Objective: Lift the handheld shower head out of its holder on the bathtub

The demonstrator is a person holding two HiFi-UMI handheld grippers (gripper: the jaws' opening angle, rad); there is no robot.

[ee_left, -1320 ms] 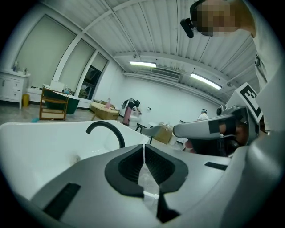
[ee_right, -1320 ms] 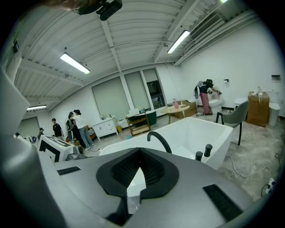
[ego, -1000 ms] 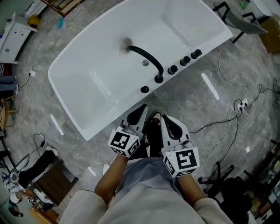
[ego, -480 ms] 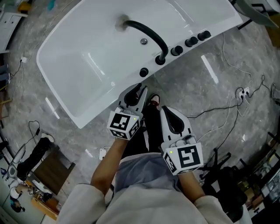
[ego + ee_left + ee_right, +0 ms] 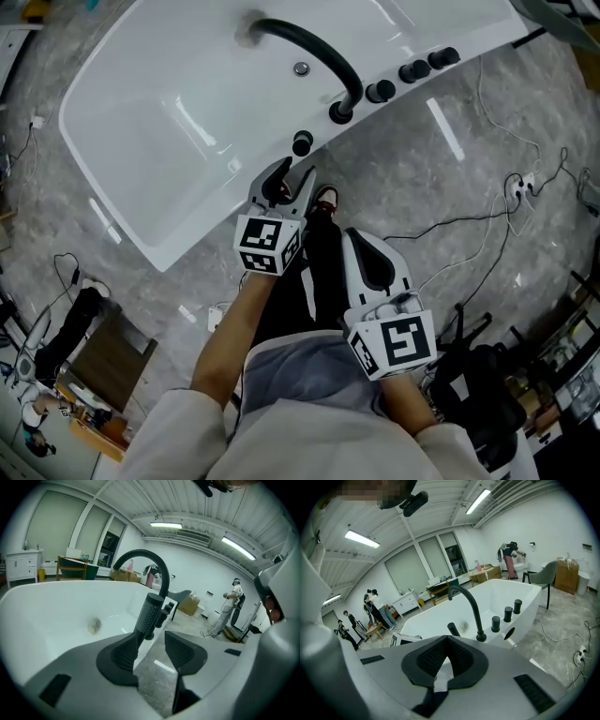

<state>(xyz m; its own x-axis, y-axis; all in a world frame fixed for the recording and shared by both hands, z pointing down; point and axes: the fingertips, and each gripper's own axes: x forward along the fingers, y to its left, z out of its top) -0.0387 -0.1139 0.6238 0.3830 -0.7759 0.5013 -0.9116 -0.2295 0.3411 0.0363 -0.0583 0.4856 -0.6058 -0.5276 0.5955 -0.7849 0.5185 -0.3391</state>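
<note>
Shower head (image 5: 150, 615), black knurled upright cylinder

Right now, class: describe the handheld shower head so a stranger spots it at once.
On the near rim of the white bathtub rises a black arched spout. The handheld shower head is the lone knurled black post left of the spout; the three knobs stand on its right.

Shower head (image 5: 149, 616) base behind left hand-held gripper (image 5: 152, 638) jaw; bathtub (image 5: 187, 230) far end off-frame.
</note>
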